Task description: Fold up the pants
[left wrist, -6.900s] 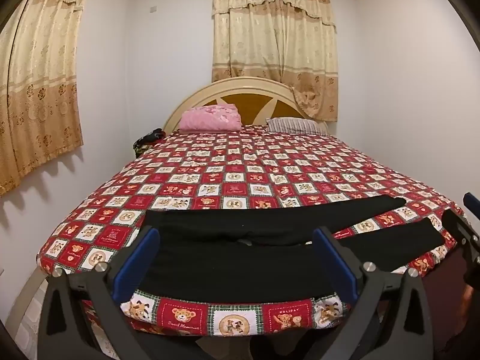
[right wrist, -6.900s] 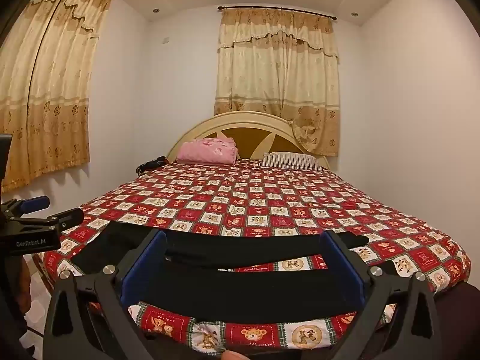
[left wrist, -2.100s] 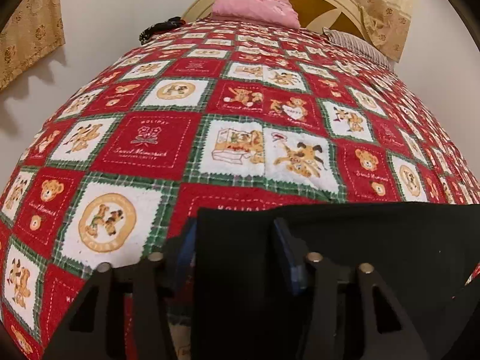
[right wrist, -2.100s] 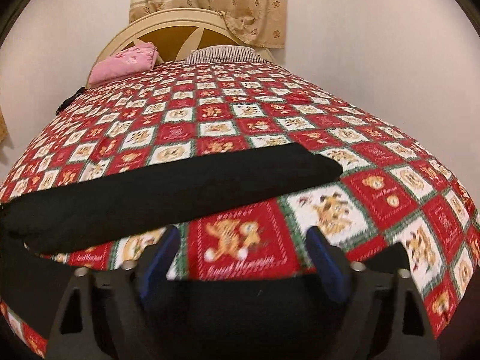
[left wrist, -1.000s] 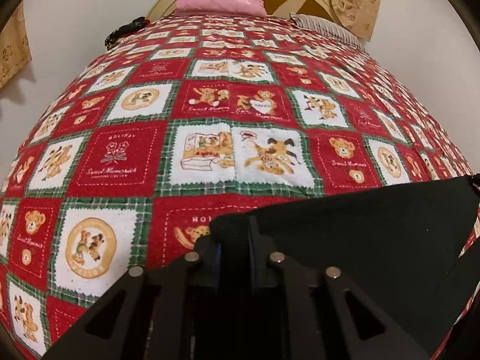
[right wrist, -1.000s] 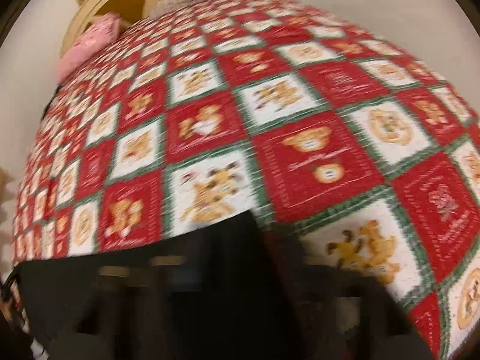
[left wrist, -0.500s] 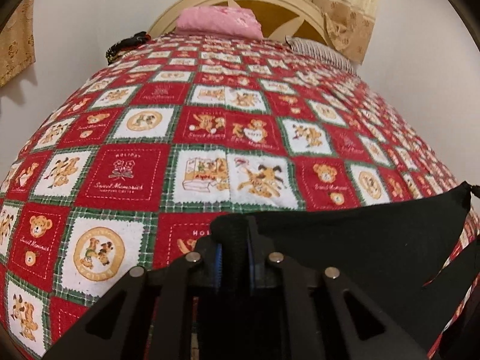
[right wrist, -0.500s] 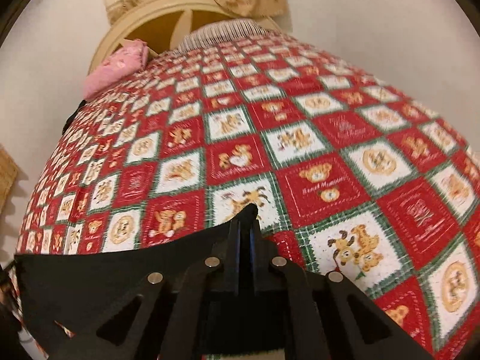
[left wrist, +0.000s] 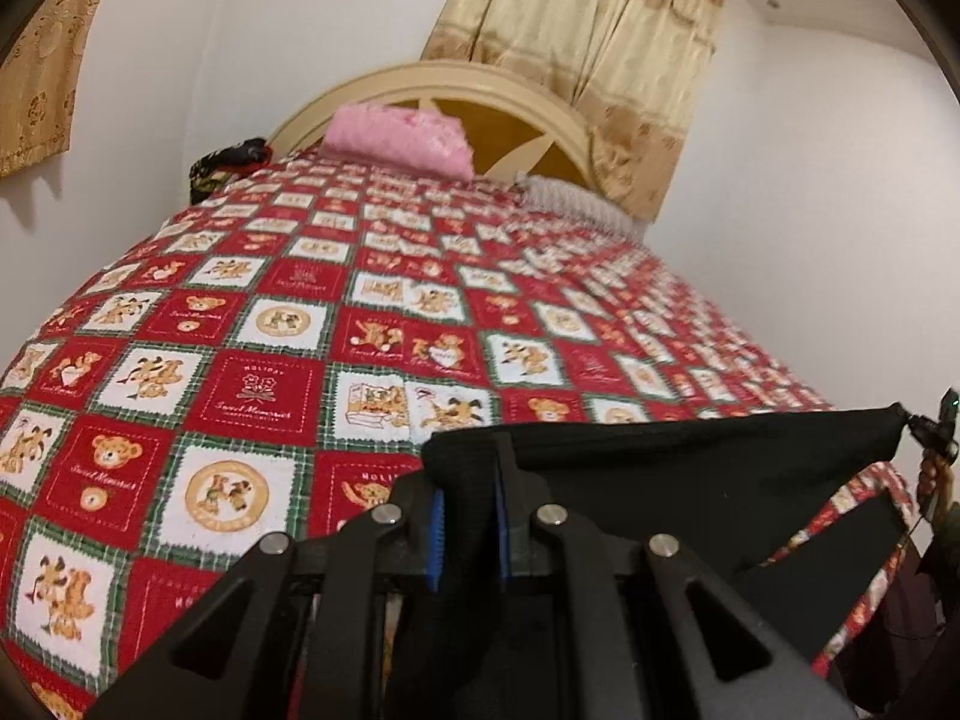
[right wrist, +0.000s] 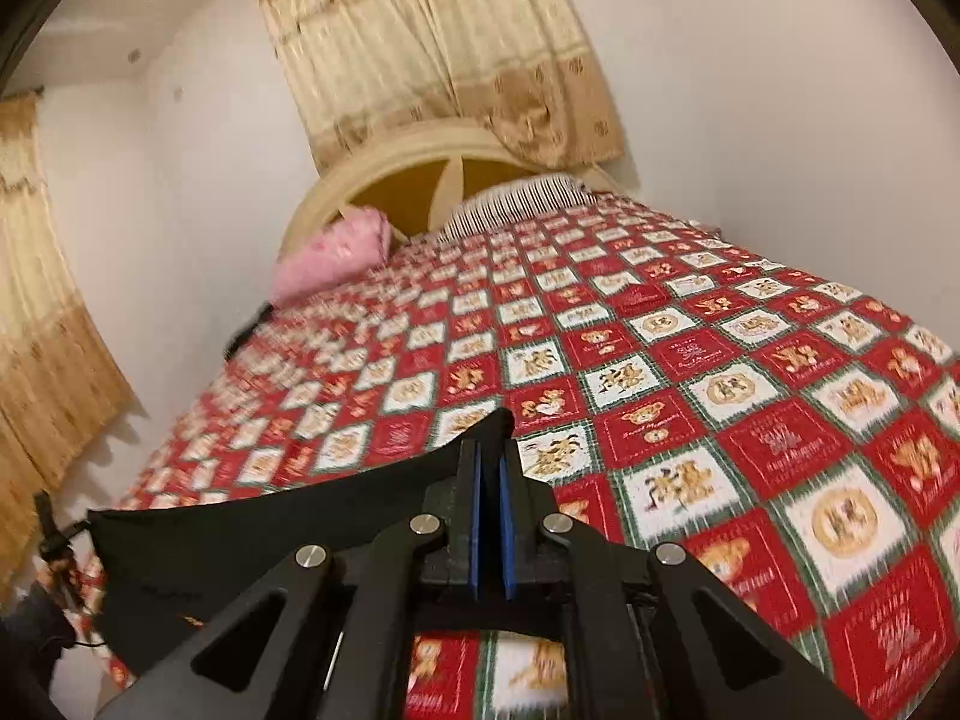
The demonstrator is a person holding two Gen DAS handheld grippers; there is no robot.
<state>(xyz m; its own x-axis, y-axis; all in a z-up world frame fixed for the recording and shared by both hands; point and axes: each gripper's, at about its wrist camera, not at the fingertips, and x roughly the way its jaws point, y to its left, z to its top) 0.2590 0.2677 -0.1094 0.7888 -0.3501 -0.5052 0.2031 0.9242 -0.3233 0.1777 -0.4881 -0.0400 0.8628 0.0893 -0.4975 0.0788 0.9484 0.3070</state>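
A bed (left wrist: 252, 360) covered by a red, white and green teddy-bear quilt (right wrist: 750, 396) fills both views. Compared with a second ago, both cameras sit higher and tilt up, so the cream headboard (left wrist: 480, 90) and gold curtains (right wrist: 432, 42) now show. The black pants (left wrist: 690, 480) are lifted off the quilt, stretched taut between the two claws. The left gripper (left wrist: 467, 474) is clamped on one bunched end. The right gripper (right wrist: 491, 456), whose jaws closed within the last second, pinches the other corner. Only the left view shows a second dark panel hanging lower right. A pink pillow (right wrist: 336, 258) lies near the headboard. The right view is blurred at its left edge.
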